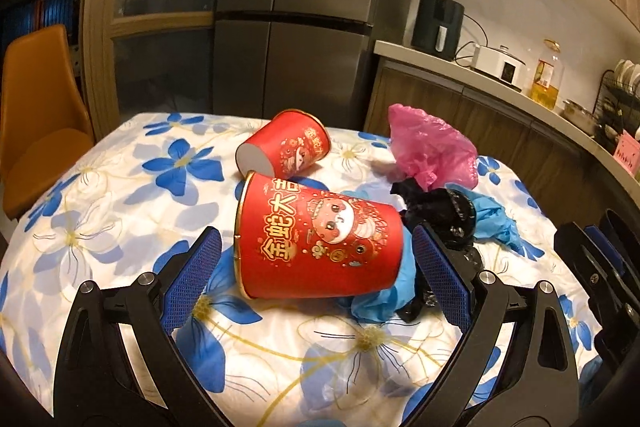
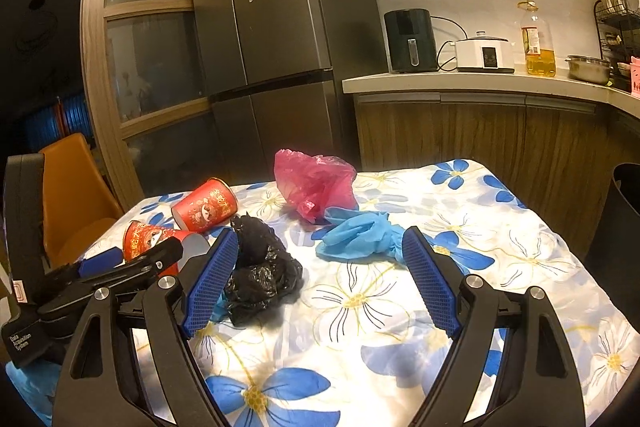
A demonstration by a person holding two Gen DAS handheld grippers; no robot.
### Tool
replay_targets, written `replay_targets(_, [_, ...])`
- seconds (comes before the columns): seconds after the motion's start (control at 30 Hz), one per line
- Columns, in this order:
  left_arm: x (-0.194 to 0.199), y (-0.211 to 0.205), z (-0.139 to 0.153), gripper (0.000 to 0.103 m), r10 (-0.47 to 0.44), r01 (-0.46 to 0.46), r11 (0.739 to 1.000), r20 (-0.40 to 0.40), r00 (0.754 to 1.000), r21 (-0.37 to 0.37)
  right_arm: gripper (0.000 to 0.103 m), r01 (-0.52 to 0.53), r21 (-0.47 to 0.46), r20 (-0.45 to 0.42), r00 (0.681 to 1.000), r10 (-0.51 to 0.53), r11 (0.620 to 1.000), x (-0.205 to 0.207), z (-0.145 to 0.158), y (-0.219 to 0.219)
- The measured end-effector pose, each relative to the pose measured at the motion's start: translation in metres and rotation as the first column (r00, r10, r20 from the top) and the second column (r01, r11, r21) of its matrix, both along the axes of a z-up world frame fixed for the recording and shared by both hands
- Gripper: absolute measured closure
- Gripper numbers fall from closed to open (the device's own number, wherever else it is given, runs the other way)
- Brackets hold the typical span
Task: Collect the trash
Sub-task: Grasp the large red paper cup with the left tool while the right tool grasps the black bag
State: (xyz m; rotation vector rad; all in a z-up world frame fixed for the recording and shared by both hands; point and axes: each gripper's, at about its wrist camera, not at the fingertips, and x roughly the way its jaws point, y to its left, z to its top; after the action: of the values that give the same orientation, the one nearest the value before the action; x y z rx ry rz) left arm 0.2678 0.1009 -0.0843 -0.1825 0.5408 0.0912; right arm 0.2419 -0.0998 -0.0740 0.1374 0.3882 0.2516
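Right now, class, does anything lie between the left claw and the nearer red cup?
Nothing visible does. The left claw is open and the nearer red cup lies on its side between its pads, apparently untouched. A blue glove lies against its base.

- Cups (image 1: 320, 243): red, gold print
- Crumpled bags: pink (image 2: 314, 189), black (image 2: 260, 267)
- Glove (image 2: 356, 233): blue
- Surface cloth (image 2: 500, 239): white, blue flowers
- Chair (image 1: 36, 123): orange

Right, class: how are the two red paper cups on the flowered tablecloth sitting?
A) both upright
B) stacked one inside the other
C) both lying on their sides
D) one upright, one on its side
C: the near red cup and the far red cup each lie tipped on their sides on the tablecloth, apart and not nested.
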Motion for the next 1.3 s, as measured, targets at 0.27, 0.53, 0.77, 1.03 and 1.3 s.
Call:
replay_targets(0.27, [0.001,0.003,-0.006,0.019,-0.026,0.026,0.999,-0.01,1.0,-0.029,0.023,-0.019,-0.008,-0.017,1.0,0.019,1.0,0.01,-0.006,0.013])
replay_targets(0.53, [-0.019,0.025,-0.004,0.019,0.044,-0.038,0.991,0.043,0.998,-0.126,0.028,-0.048,-0.011,-0.07,0.996,0.047,0.999,0.03,-0.02,0.029])
replay_targets(0.77, [-0.035,0.032,0.002,0.019,0.107,-0.094,0.986,0.088,0.99,-0.141,0.036,-0.077,-0.018,-0.094,0.993,0.075,0.997,0.044,-0.026,0.042])
replay_targets(1.03, [-0.036,0.031,0.002,0.019,0.092,-0.08,0.987,0.083,0.992,-0.136,0.085,-0.107,-0.007,-0.153,0.983,0.105,0.994,0.053,-0.033,0.043])
replay_targets(1.3, [-0.048,0.024,0.009,0.019,0.083,-0.072,0.99,0.094,0.992,-0.121,0.086,-0.057,0.003,-0.077,0.995,0.057,0.998,0.02,-0.011,0.015])
